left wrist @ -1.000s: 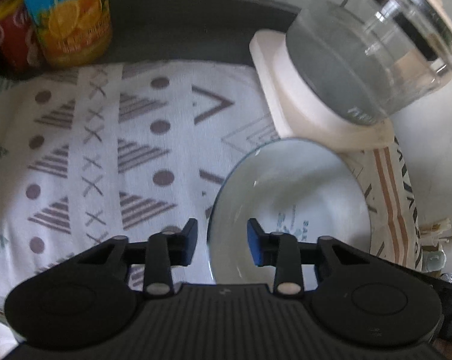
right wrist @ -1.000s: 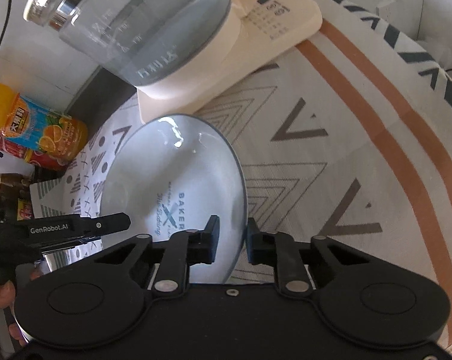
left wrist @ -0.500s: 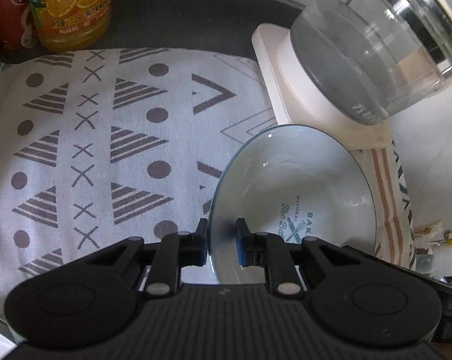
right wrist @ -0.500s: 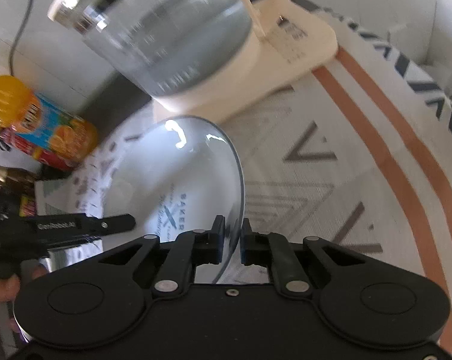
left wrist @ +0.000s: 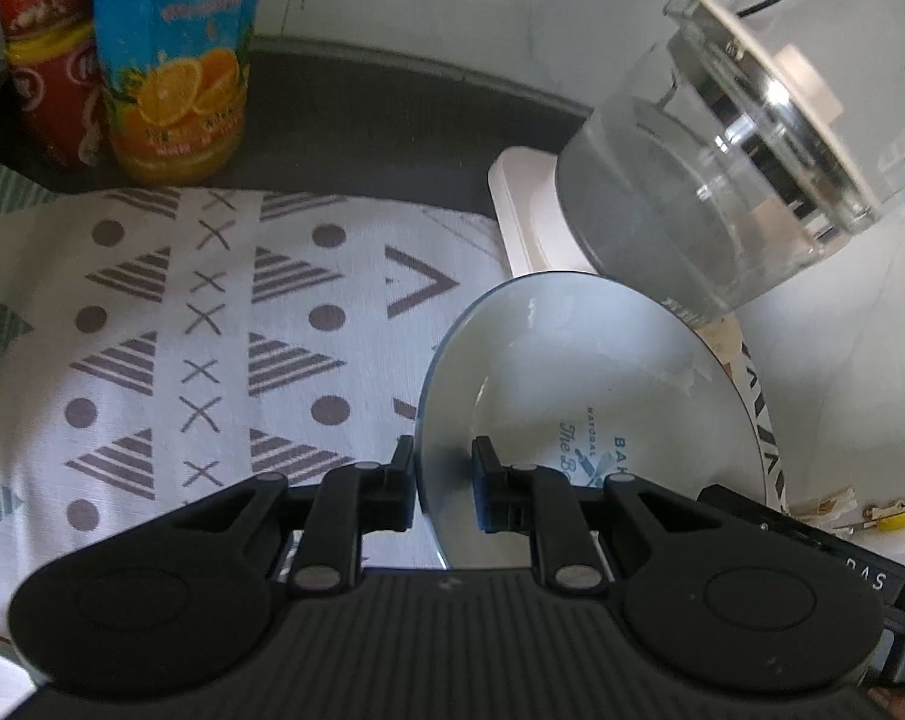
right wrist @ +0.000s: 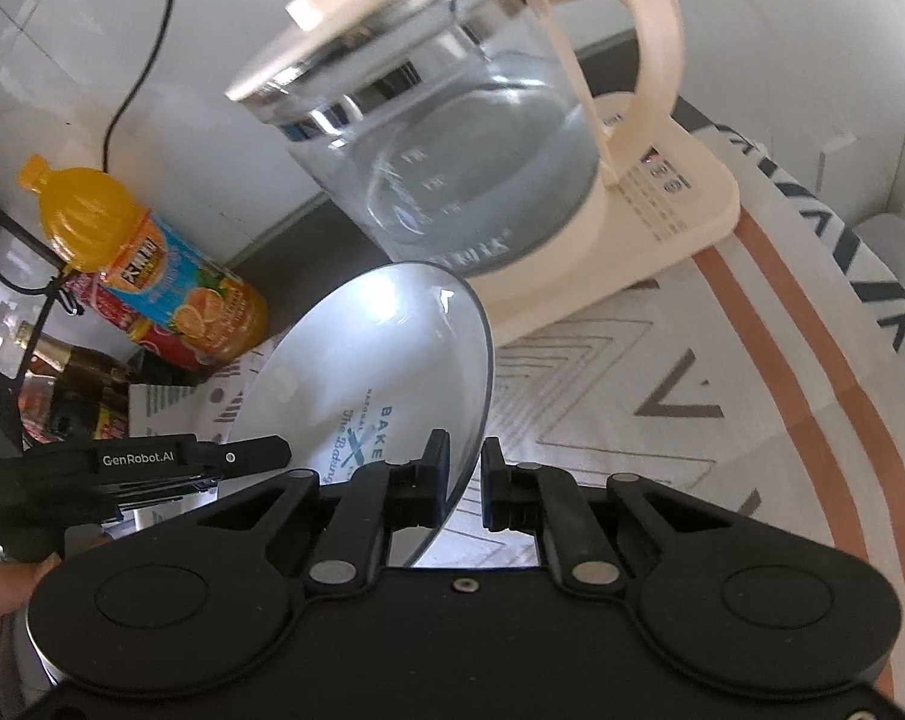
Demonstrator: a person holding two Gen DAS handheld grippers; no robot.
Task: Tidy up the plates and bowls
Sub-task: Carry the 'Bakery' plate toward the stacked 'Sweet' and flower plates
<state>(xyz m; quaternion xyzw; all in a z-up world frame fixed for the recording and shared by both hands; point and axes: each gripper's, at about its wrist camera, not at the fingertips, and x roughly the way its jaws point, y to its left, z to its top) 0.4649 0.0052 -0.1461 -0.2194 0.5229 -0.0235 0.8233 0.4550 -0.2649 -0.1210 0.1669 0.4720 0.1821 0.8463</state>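
Patterned cloth spread as work area w/ glass kettle at back, white bowl tilted clear of cloth beside kettle base, pinched at opposite rim edges by left gripper + right gripper, both clamped on rim, prob for steady two-handed carry.

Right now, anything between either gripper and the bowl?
No. Both grippers are shut on the bowl: left gripper on its left rim, right gripper on the opposite rim. The kettle stands close behind it.
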